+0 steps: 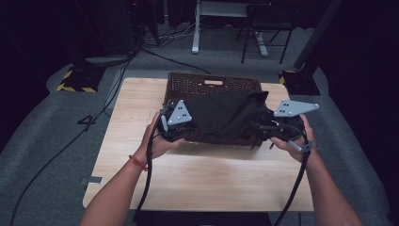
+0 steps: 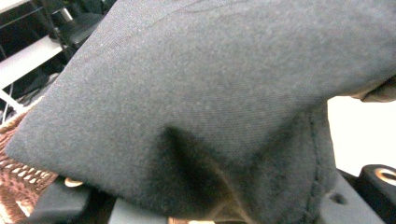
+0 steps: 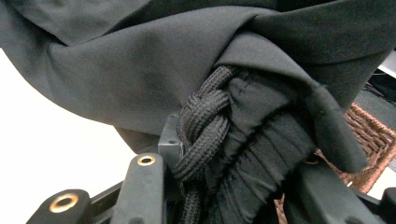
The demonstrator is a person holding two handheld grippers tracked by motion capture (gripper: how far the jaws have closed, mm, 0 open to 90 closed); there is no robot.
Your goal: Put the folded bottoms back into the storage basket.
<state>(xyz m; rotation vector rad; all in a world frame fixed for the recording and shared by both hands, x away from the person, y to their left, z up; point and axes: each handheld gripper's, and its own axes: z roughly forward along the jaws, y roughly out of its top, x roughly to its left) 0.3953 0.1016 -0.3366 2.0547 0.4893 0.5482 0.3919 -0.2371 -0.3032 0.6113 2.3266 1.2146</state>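
I see a black garment (image 1: 226, 115) of soft, fine-knit cloth, slung between my two grippers over a dark woven wicker basket (image 1: 188, 84) on the pale wooden bench (image 1: 207, 179). My right gripper (image 3: 224, 186) has its jaws clamped on the gathered waistband and a braided black drawstring (image 3: 201, 135). My left gripper (image 1: 176, 125) sits under a draped fold; I cannot tell how its jaws stand. Both hands are held low, at the basket's near edge.
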